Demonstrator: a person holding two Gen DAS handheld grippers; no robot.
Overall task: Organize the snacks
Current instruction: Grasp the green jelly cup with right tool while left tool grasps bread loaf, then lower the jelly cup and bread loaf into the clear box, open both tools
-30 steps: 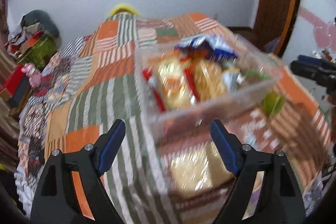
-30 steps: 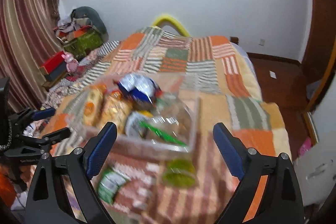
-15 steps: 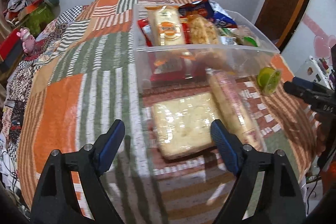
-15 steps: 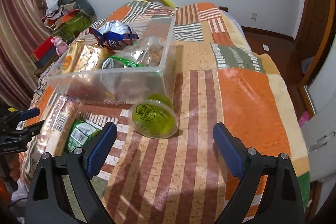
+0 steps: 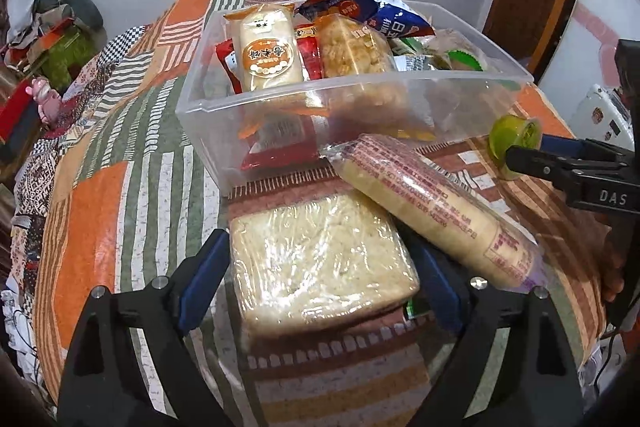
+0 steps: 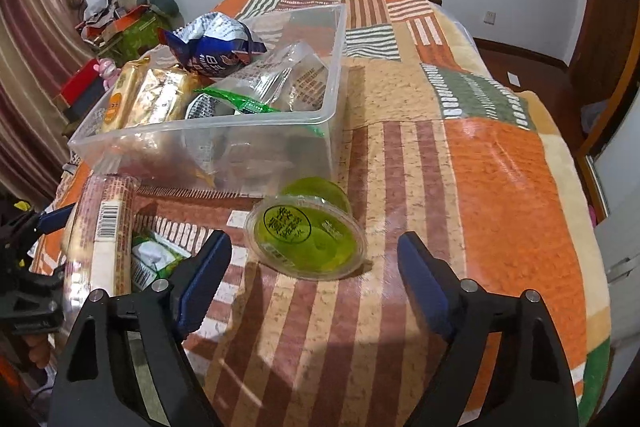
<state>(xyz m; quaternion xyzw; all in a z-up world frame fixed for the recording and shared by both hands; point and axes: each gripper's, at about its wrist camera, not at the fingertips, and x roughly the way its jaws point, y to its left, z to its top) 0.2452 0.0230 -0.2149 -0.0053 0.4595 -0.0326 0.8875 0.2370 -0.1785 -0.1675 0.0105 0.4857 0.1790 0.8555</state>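
Clear plastic bin (image 5: pixel 280 115) of packaged snacks on a patchwork blanket (image 5: pixel 120 155), wrapped flat cake (image 5: pixel 320 259) just before the bin between the widening left gripper (image 5: pixel 320 283) jaws, long cracker sleeve (image 5: pixel 432 203) overlapping it, green jelly cup (image 5: pixel 514 139) right of the bin.

Black fingers (image 5: pixel 100 343), blue pads (image 5: pixel 202 277), silver screws (image 5: pixel 160 282)

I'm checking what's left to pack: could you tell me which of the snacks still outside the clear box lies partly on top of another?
The long roll of biscuits: it rests across a corner of the flat wrapped bread, unlike the green cup, which lies apart.
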